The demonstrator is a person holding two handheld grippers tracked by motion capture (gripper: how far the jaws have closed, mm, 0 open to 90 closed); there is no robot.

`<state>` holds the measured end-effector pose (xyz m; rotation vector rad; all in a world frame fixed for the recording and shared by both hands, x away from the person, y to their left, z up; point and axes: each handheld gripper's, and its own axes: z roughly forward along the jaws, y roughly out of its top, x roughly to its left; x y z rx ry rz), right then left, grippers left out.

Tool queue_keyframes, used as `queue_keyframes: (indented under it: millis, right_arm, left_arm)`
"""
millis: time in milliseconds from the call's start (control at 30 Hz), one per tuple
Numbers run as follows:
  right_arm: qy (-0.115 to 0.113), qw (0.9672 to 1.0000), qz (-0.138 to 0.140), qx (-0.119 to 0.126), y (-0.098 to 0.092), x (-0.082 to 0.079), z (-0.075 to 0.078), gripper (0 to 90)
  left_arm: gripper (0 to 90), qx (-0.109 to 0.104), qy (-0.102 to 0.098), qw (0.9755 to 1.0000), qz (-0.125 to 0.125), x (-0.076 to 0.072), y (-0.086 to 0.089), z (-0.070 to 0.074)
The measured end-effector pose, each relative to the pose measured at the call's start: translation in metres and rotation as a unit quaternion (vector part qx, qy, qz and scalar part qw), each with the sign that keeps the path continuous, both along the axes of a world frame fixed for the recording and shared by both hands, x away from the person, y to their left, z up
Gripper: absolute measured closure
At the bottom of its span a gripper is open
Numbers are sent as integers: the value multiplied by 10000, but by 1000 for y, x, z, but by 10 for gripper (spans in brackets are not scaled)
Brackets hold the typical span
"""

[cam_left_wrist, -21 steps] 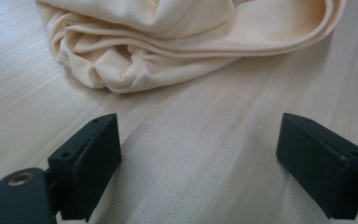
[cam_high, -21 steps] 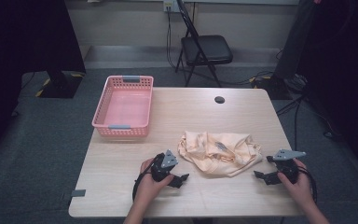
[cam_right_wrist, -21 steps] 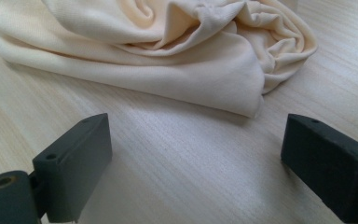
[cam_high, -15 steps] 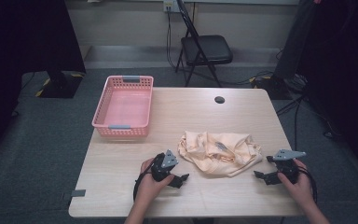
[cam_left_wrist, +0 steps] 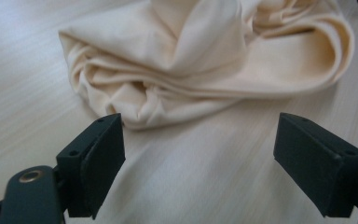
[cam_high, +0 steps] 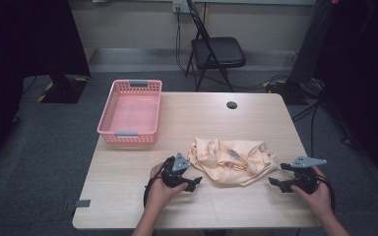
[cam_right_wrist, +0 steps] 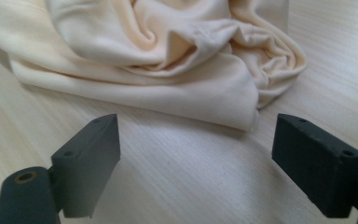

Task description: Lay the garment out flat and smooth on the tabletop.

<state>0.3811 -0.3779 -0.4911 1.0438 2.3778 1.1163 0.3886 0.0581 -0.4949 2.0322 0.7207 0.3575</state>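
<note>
- A soft, cream-coloured cloth (cam_high: 232, 161) lies in a crumpled heap on the table (cam_high: 256, 118).
- The cloth is the thing to look from: it sits on the near half of the table, toward the person.
- The left tool (cam_high: 193, 182) is just beside the cloth's left end, low over the table. Its jaws stand wide apart, with nothing between them.
- In the left gripper view, the cloth (cam_left_wrist: 200, 56) is just in front of the left tool (cam_left_wrist: 200, 163). They do not touch it.
- The right tool (cam_high: 274, 182) is near the cloth's right end, with a small bare gap. Its jaws stand wide apart too and hold nothing.
- In the right gripper view, the cloth's (cam_right_wrist: 158, 56) edge lies close ahead of the right tool (cam_right_wrist: 196, 163).
- A pink basket (cam_high: 130, 132) stands beyond the cloth and to its left, well apart from it.
- A small dark round spot (cam_high: 232, 104) sits on the table beyond the cloth.
</note>
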Motion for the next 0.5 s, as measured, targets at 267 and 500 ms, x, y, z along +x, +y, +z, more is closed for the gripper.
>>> queue_keyframes:
  millis: [267,500]
  right_arm:
    - [-216,9991,277,218,14,-4,13,207]
    - [-254,9971,618,355,26,-5,18,351]
  left_arm:
    - [161,-247,45,9997,31,15,-17,17]
    - [234,-286,-1,9996,29,29,-37,26]
